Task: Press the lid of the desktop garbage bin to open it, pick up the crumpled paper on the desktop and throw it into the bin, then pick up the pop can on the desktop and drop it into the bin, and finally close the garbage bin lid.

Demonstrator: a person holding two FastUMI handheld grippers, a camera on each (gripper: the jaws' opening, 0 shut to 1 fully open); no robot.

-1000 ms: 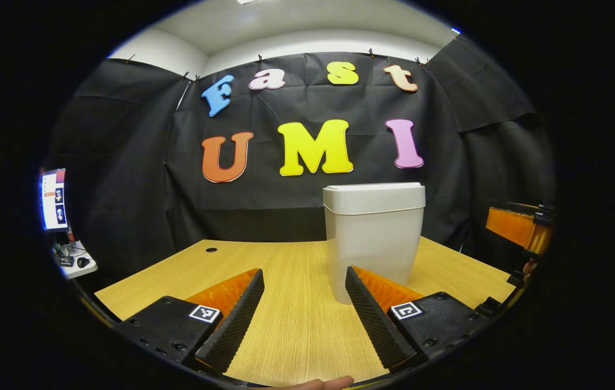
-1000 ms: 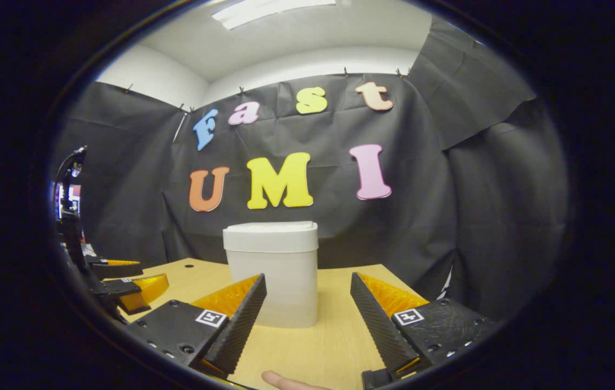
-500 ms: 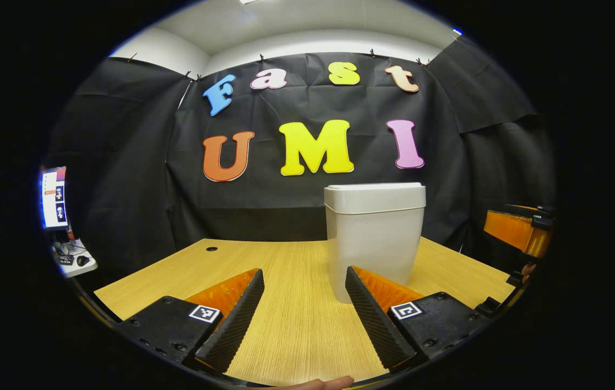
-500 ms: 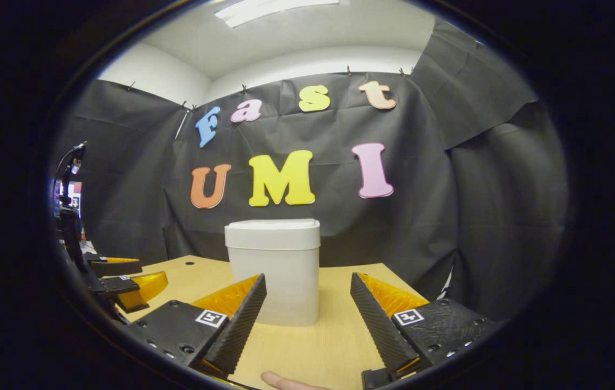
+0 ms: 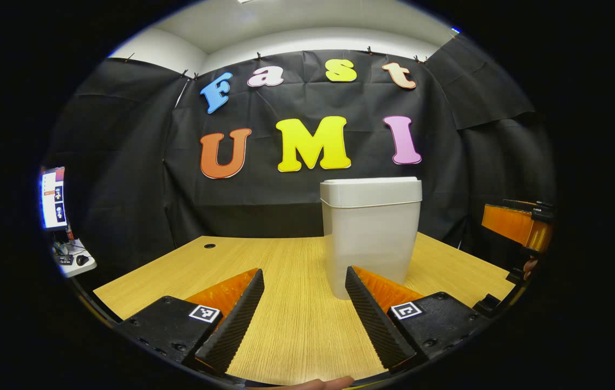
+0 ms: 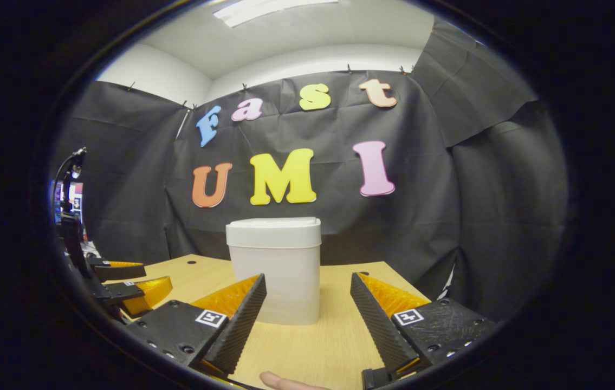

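Nothing is done yet: the bin [image 5: 370, 235], centre frame on the counter [image 5: 285, 325], is seen with lid [image 5: 371, 191] closed. Left gripper [image 5: 304, 317] and right gripper [image 6: 308, 319] are held wide apart, empty. Pressing remains.

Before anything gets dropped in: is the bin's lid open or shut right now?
Shut. The lid sits flat and level on the bin, with no gap at its rim; the right gripper view shows the same.
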